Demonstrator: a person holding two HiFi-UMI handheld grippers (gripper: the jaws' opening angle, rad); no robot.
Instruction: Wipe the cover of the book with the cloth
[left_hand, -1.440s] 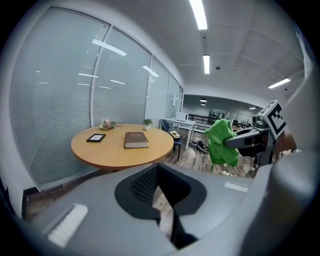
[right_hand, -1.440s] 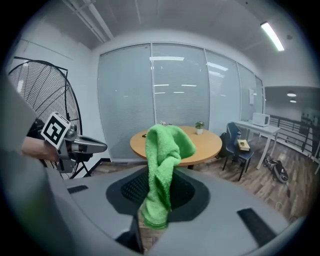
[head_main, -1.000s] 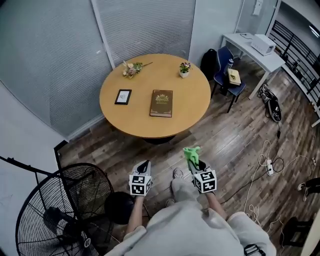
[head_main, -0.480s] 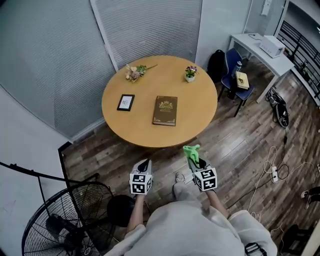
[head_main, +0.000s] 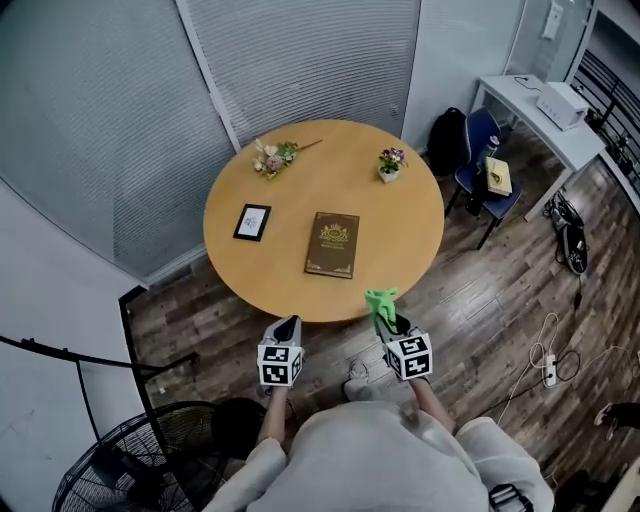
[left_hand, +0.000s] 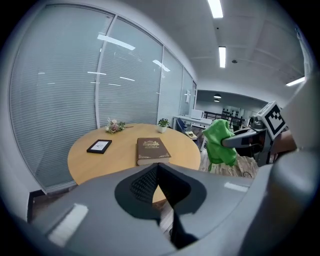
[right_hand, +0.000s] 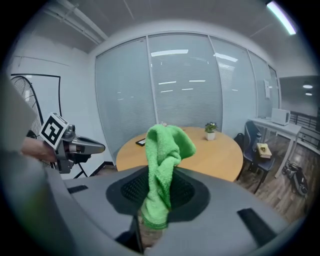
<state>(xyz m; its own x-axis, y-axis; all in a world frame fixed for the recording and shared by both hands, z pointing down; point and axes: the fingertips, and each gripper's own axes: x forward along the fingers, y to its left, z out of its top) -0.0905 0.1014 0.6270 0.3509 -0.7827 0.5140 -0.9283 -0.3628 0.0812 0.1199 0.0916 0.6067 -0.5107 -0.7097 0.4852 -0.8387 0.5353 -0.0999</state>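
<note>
A: Left side first. What's the left gripper (left_hand: 159, 168) doing?

B: Jaws together, nothing between them. It's in the air on the person's side of the round table (head_main: 405, 262), short of the rim.

A: On the table?

B: Left to right: a small framed picture (head_main: 251, 221), then the book (head_main: 333, 244) flat near the middle, cover up, spine side toward the frame. Dried flowers (head_main: 273, 155) and a little potted plant (head_main: 389, 163) sit at the far edge, well apart from the book.

A: Right gripper (head_main: 388, 322)?

B: Clamped on the green cloth (right_hand: 163, 162). Pinched low down, with a bunch standing above the jaws and folding over. It's also off the table, near the rim, not touching the book.

A: So wiping isn't started?

B: I'd say no, both tools are well short of the cover.

A: How will the cloth handle?

B: Looks like terry or microfibre: soft, light, floppy. The loose top should flatten under pressure. The grip seems fine as it is, wipe with the free bunch.

A: And the book?

B: Looks hardback, stiff and flat. The tabletop looks smooth, so it may slide. I'd pin a near corner or edge with the closed left jaws and keep off the gilt centre.
</note>
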